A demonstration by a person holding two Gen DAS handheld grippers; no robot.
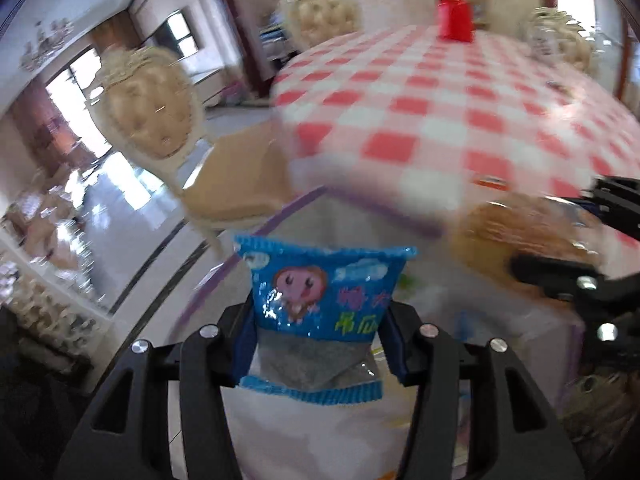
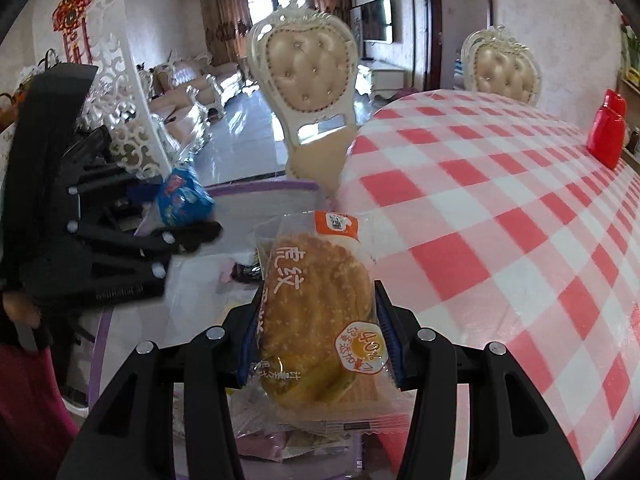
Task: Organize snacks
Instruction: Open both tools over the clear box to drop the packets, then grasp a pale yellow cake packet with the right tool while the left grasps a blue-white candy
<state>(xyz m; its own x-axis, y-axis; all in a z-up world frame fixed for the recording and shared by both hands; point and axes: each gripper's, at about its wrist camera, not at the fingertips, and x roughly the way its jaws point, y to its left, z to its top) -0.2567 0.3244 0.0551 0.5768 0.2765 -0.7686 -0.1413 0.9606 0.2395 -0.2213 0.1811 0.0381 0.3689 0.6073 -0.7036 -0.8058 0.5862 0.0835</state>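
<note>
Currently, both tongs are carrying snacks, so the sorting is looking to be in mid-course rather than finished. Low in the left wrist view, the left gripper (image 1: 320,344) is clamping a blue seed packet (image 1: 320,292) by its sides; the packet is standing upright between the blue-padded jaws, its film glossy and crinkled, with serrated sealed ends, a cartoon face and a clear window showing grey contents. Low in the right wrist view, the right gripper (image 2: 316,340) is pinching a wrapped bread bun (image 2: 320,312), round, golden-brown and rough-crusted inside soft transparent plastic with an orange label.

Beneath both packets, a pale container with a purple rim (image 2: 260,188) is sitting beside the table edge; further wrappers are lying inside it at the bottom of the right view, though blur is keeping me from telling what they are. I judge that some snacks are already stowed and that these two are waiting to be placed, whether into the container or out onto the table I cannot tell.

Beyond, toward the right of each frame, a red-and-white checked tablecloth (image 2: 500,220) is covering the table, smooth and slightly shiny. A red box (image 2: 608,132) is standing at its far edge. Tufted cream chairs (image 2: 304,76) are standing behind.
</note>
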